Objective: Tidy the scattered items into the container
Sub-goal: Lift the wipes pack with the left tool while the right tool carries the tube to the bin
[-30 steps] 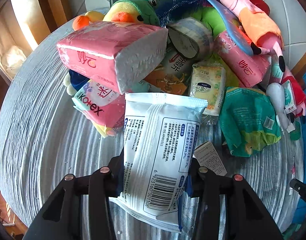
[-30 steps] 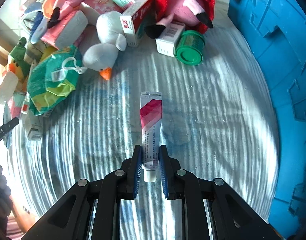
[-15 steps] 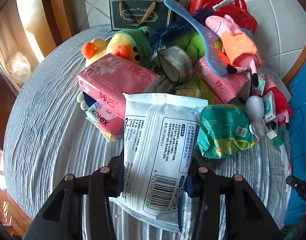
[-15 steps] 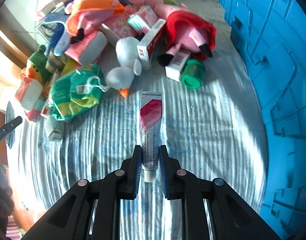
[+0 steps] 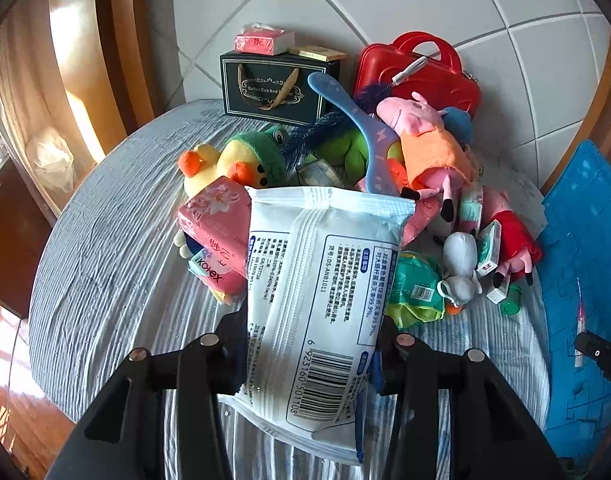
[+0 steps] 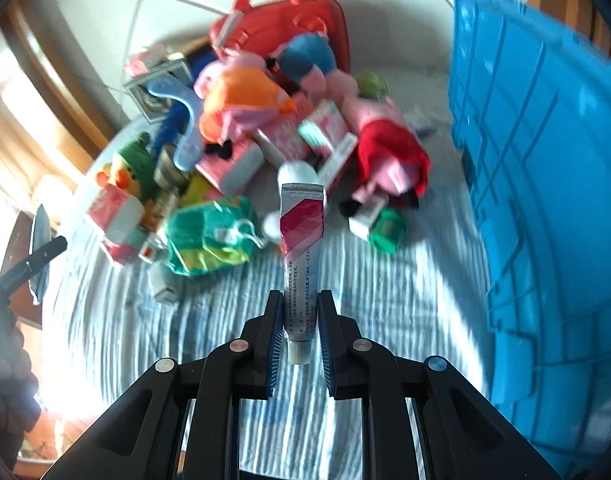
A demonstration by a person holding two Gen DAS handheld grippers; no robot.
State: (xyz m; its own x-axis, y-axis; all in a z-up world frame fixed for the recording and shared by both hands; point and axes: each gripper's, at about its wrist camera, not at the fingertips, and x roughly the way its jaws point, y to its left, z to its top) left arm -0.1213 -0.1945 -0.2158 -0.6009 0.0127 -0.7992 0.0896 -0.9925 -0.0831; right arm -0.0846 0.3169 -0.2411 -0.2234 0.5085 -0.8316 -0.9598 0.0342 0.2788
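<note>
My left gripper (image 5: 311, 340) is shut on a white wet-wipes pack (image 5: 321, 292) with a barcode, held up well above the striped cloth. My right gripper (image 6: 299, 320) is shut on a small red-and-white tube (image 6: 301, 248), cap end toward the camera, also lifted. The blue plastic container (image 6: 545, 184) rises at the right of the right wrist view and shows at the right edge in the left wrist view as the container (image 5: 585, 264). The heap of scattered items lies beyond both grippers: pink tissue packs (image 5: 215, 224), a green bag (image 6: 209, 236), pig plush toys (image 5: 425, 140) and a green jar (image 6: 389, 228).
A black gift box (image 5: 273, 84) and a red case (image 5: 421, 72) stand against the tiled wall behind the heap. A white plush duck (image 5: 459, 268) and small boxes (image 5: 489, 248) lie near the container. The striped cloth (image 5: 113, 264) is bare on the left; a wooden frame borders it.
Both grippers have risen with their loads, so the heap looks smaller and farther below. The wall, gift box and red case have come into view. The grips are unchanged.
</note>
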